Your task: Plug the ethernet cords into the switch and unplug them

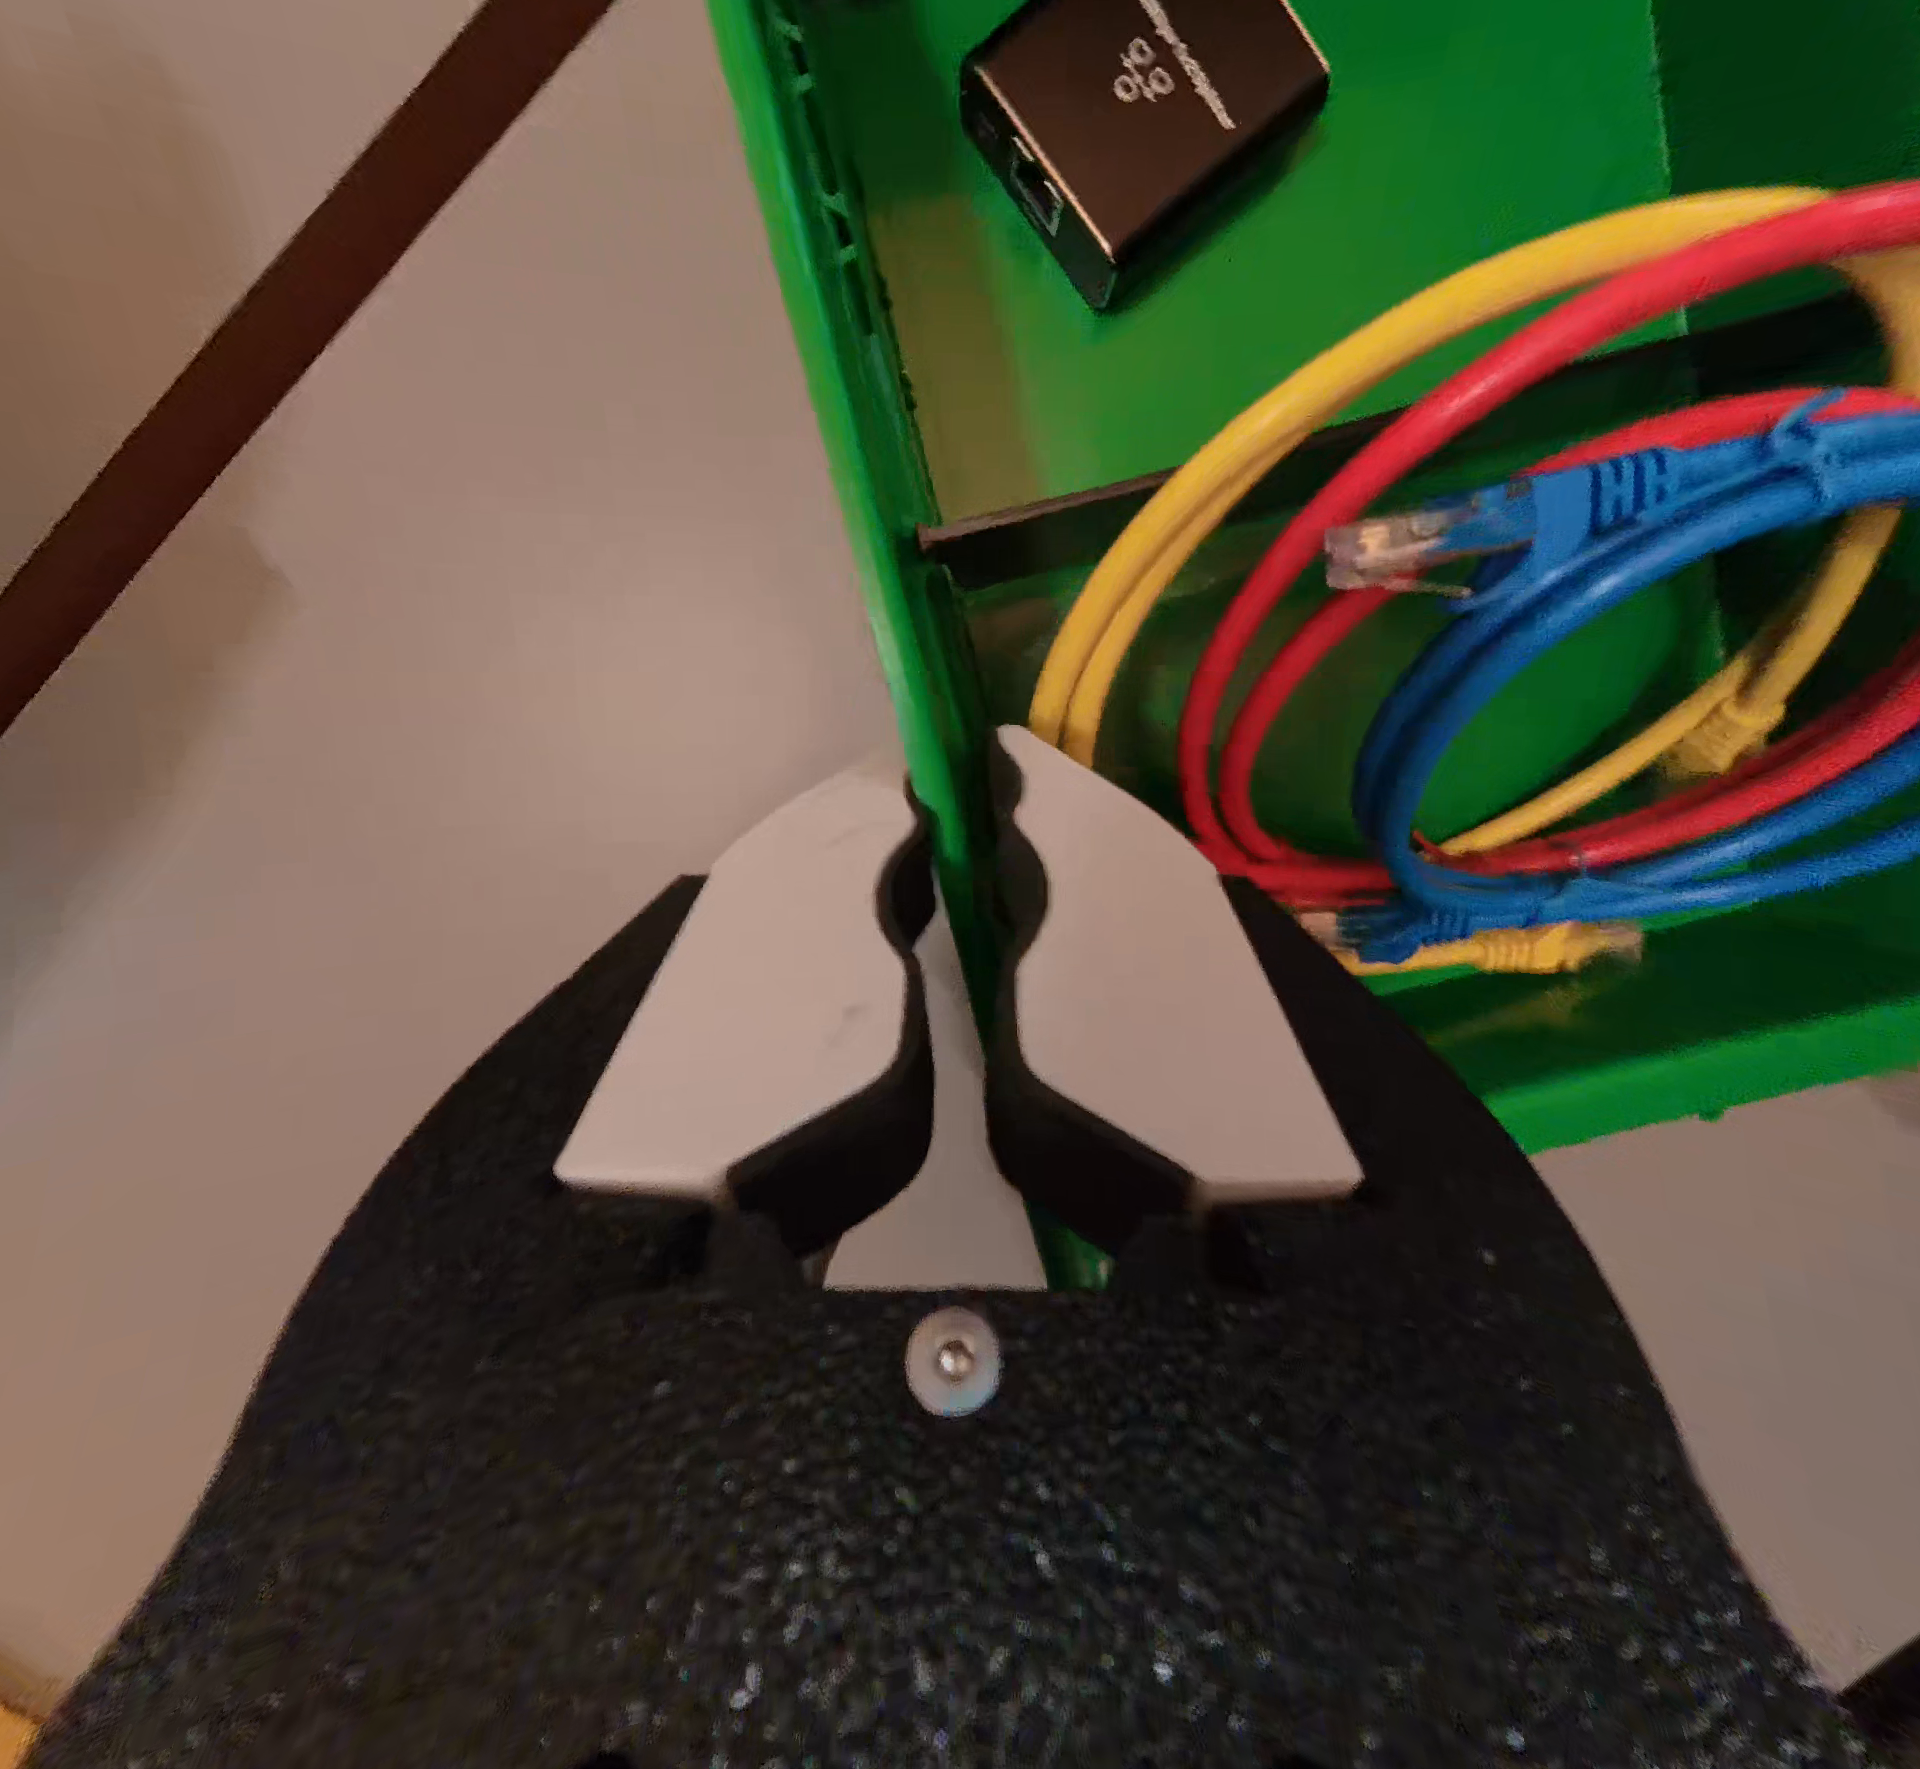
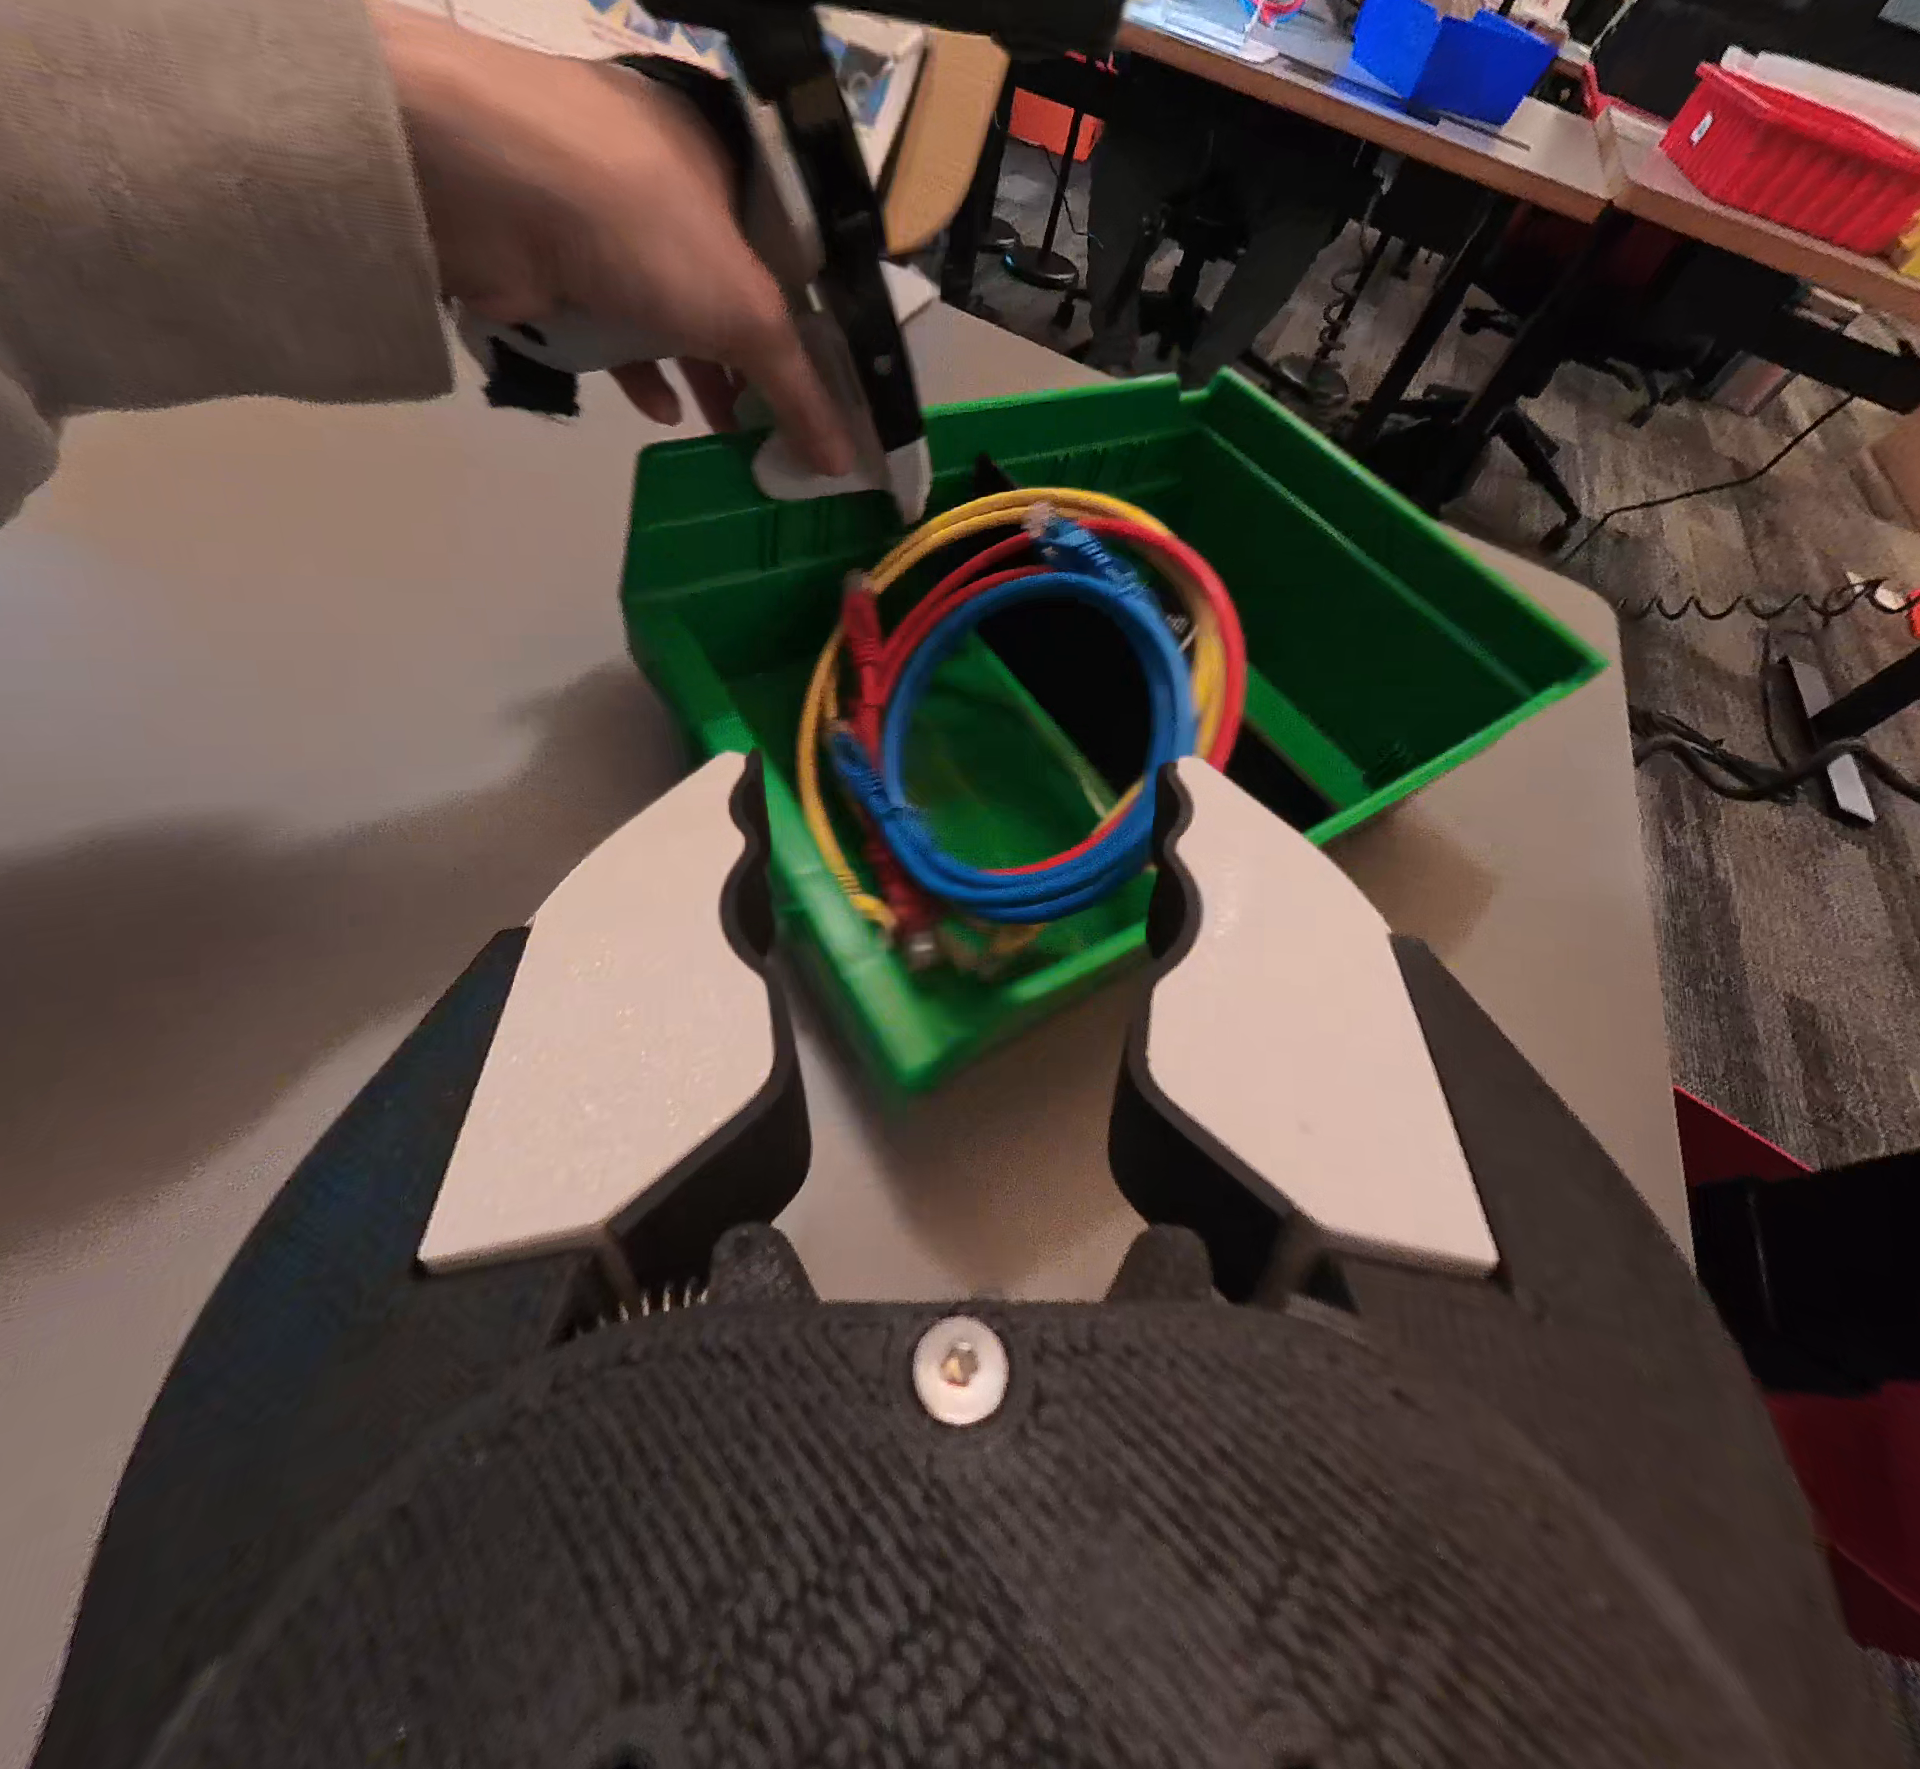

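The left gripper (image 1: 961,784) pinches the side wall of the green bin (image 1: 1455,161) between its two fingers, one finger outside the wall and one inside, while the right gripper (image 2: 961,784) hangs above the near end of the bin with its fingers spread wide and nothing between them. The small black switch (image 1: 1143,83) lies flat on the bin floor in one compartment, with no cord plugged in. The yellow cord (image 1: 1247,431), the red cord (image 1: 1309,566) and the blue cord (image 1: 1621,566) are coiled together in the next compartment, behind a black divider (image 1: 1029,524).
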